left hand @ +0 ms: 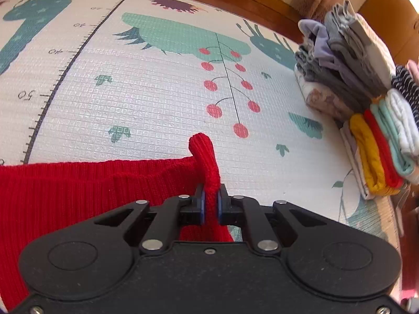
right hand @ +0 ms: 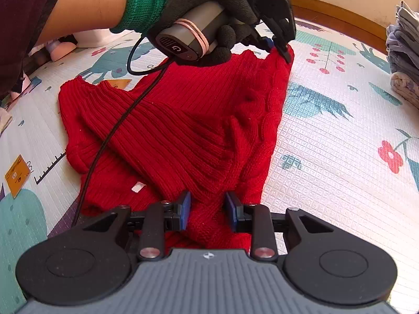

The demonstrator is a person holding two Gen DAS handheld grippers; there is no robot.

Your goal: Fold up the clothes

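On the patterned play mat, the red knit sweater lies partly spread, its far corner lifted. My left gripper is pinched tight on that corner; a tongue of red ribbing stands up between the blue pads. In the right-wrist view the same tool sits at the sweater's far edge, held in a black-gloved hand, its cable trailing across the knit. My right gripper has its fingers spread, straddling a ridge of fabric at the near edge, not yet closed on it. Judgement: step in hand is securing the second corner before carrying the fold over. To do it well: close the right fingers on the full thickness of the hem, not one layer; keep both corners level; lift only enough to clear the mat. Risk: cable snagging in the fold. Folded stacks stand well apart at the right.
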